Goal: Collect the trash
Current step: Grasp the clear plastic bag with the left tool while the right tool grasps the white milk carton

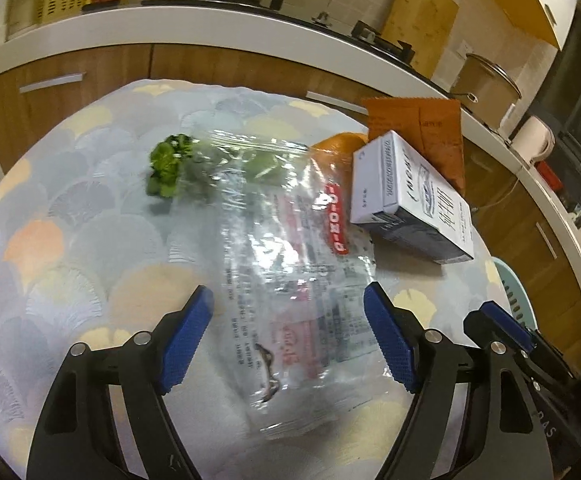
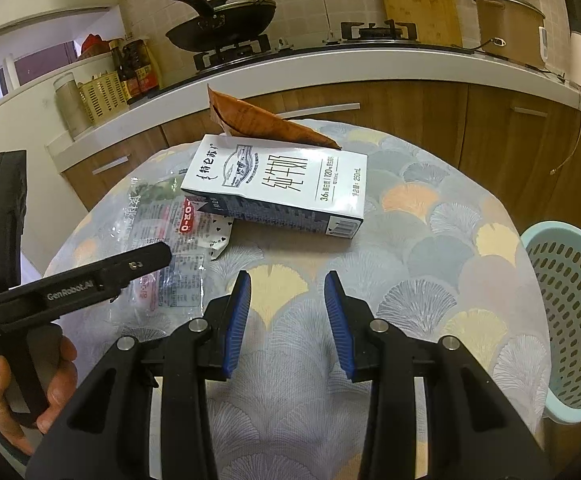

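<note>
A clear plastic bag with red print lies on the round table; a green leafy scrap sits at its far end. My left gripper is open, its blue fingers either side of the bag's near part. A white milk carton lies on its side; it also shows in the left wrist view. A brown wrapper lies behind it. A small crumpled patterned wrapper lies by the carton. My right gripper is open and empty, short of the carton.
A pale blue perforated basket stands off the table's right edge. The left gripper's body and the hand holding it fill the right wrist view's left side. A kitchen counter with a wok and a pot runs behind the table.
</note>
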`<state>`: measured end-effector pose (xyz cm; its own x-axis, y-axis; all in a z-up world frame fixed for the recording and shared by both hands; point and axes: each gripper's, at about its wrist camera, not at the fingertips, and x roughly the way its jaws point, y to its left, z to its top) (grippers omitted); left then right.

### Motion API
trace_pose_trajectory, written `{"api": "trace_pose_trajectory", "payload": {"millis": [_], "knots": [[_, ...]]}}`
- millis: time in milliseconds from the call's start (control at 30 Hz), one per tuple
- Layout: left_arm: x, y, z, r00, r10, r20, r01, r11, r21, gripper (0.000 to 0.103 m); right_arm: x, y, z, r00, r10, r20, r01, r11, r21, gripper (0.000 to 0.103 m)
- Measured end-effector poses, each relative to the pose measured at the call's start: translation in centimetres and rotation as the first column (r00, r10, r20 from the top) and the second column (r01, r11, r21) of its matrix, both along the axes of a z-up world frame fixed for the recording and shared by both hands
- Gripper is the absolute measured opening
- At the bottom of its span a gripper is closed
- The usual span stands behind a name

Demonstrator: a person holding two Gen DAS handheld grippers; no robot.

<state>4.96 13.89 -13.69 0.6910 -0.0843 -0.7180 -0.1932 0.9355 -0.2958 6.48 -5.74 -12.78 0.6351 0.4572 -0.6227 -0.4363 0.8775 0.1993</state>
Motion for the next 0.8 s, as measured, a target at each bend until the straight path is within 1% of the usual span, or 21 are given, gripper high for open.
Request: {"api": "trace_pose_trajectory", "payload": {"millis": [67, 133, 167, 200, 233, 267, 333, 400, 433, 633, 733, 800], "knots": [[0.2, -0.6, 0.0, 1.000, -0.012, 0.000, 0.012, 1.000, 0.009, 0.070, -0.1, 0.1, 0.0, 1.000, 0.004, 0.005, -0.004, 1.000, -0.007, 0.035], [0.4, -1.3, 0.0, 1.000, -0.022, -0.008, 0.022, 0.999, 0.024, 0.059, -0.2, 0.3, 0.0, 1.000, 0.006, 0.010, -0.006, 1.000, -0.013, 0.035], [0.5, -1.5, -0.1, 1.000, -0.019, -0.012, 0.019, 0.999, 0.039, 0.057, -0.3, 0.3, 0.0, 1.000, 0.008, 0.012, -0.007, 1.000, -0.016, 0.035], [0.5, -1.9, -0.1, 1.000, -0.016, -0.017, 0.018, 0.998, 0.064, 0.050, -0.3, 0.3, 0.0, 1.000, 0.009, 0.013, -0.009, 1.000, -0.016, 0.035], [0.5, -2.1, -0.1, 1.000, -0.018, -0.019, 0.020, 0.997, 0.076, 0.038, -0.3, 0.4, 0.0, 1.000, 0.009, 0.012, -0.009, 1.000, -0.016, 0.035], [0.5, -2.2, -0.1, 1.000, -0.021, -0.021, 0.022, 0.997, 0.079, 0.033, -0.3, 0.3, -0.1, 1.000, 0.010, 0.010, -0.010, 1.000, -0.013, 0.035], [0.5, -2.2, -0.1, 1.000, -0.022, -0.017, 0.023, 0.997, 0.070, 0.011, -0.2, 0.3, -0.1, 1.000, 0.011, 0.006, -0.010, 1.000, -0.010, 0.035], [0.3, -2.0, -0.1, 1.000, -0.018, -0.012, 0.019, 0.998, 0.063, 0.001, -0.2, 0.3, -0.1, 1.000, 0.011, 0.005, -0.011, 1.000, -0.009, 0.035], [0.2, -2.0, -0.1, 1.000, -0.016, -0.006, 0.016, 0.998, 0.062, 0.000, -0.2, 0.3, -0.1, 1.000, 0.012, 0.005, -0.012, 1.000, -0.008, 0.035], [-1.2, -1.7, 1.0, 0.999, -0.009, 0.037, 0.007, 0.998, 0.068, 0.000, 0.0, 0.2, -0.1, 1.000, 0.012, -0.001, -0.012, 1.000, 0.000, 0.035], [-2.3, -1.3, 2.0, 0.998, 0.001, 0.063, -0.007, 0.997, 0.082, 0.000, 0.2, -0.2, -0.1, 1.000, 0.004, -0.009, -0.004, 1.000, 0.015, 0.035], [-3.3, -0.8, 2.9, 0.996, 0.008, 0.086, -0.016, 0.996, 0.093, 0.000, 0.6, -0.5, 0.0, 1.000, -0.007, -0.030, 0.007, 1.000, 0.026, 0.035]]}}
